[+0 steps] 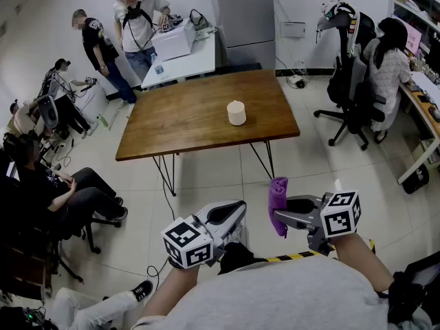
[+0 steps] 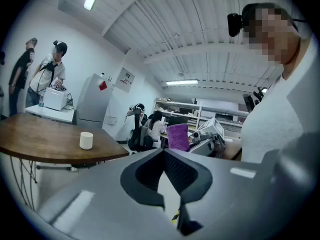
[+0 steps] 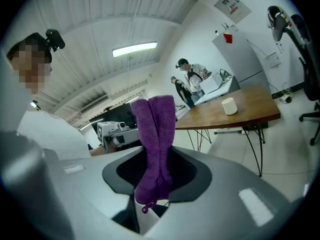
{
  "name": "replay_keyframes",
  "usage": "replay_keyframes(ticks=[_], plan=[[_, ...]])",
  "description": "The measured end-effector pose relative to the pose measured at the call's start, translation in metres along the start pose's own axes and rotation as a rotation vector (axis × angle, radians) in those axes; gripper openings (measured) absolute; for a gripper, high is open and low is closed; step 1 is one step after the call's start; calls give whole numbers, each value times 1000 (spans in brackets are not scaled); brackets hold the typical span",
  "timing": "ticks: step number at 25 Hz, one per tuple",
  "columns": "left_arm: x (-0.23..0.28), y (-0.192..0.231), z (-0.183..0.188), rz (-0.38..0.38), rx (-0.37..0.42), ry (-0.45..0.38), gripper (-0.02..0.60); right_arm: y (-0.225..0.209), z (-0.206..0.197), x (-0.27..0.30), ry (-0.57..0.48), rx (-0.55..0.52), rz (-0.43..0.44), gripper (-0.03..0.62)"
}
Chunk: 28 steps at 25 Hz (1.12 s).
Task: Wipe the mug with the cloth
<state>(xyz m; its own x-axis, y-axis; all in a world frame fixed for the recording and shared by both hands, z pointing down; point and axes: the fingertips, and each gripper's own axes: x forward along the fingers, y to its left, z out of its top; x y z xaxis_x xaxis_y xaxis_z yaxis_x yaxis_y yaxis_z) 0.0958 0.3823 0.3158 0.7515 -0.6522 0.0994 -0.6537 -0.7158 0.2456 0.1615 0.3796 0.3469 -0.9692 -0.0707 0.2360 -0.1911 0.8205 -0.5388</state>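
— Brown wood comes first: the desk is the largest thing before you. It stands on thin dark legs, well ahead of both your claws.

— Around it, two people stand past its far left corner. An office chair stands off its right end, well apart from you.

— Next in size is your left claw. You hold it low in front of your body and roughly level. Its jaws are pressed together, and the left gripper view shows the pads meeting with nothing between them.

— Your right claw sits near it at about the same height, and the two tips stay apart. Its jaws are clamped on the cloth.

— That cloth is purple and folded lengthwise into a narrow strip. In the right gripper view you see it gripped between the pads, with most of its length sticking out past the tips and a short end behind them. From your head view it hangs between the two claws, clear of the left one.

— Smallest is the mug. It is pale and upright on the desk, near the middle and a little toward the right end. It is well apart from the cloth and from both your claws.
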Motion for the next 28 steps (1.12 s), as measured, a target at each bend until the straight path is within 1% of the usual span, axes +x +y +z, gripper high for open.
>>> replay_keyframes(ticks=[4,7,10,12,15,17,19,22,24,28], plan=[[10,61,10,-17,46,6,2,-44,29,35,-5,19,-17,127],[18,118,15,-26,50,19,2,-83,55,66,-10,46,-34,126],[26,177,18,-44,33,50,1,-120,78,99,-2,93,-52,126],[33,218,20,-57,36,70,0,-145,93,122,-3,120,-60,126],[43,280,21,-71,66,104,0,-184,114,152,4,154,-87,126],[52,316,24,-80,102,148,3,-209,132,169,8,176,-108,126],[62,346,26,-109,125,191,47,-231,152,183,-4,200,-126,126],[77,385,23,-162,120,233,96,-264,176,198,-27,225,-164,126],[90,412,21,-181,115,247,130,-286,191,204,-43,239,-187,126],[115,452,14,-224,106,269,149,-318,207,199,-79,264,-237,126]])
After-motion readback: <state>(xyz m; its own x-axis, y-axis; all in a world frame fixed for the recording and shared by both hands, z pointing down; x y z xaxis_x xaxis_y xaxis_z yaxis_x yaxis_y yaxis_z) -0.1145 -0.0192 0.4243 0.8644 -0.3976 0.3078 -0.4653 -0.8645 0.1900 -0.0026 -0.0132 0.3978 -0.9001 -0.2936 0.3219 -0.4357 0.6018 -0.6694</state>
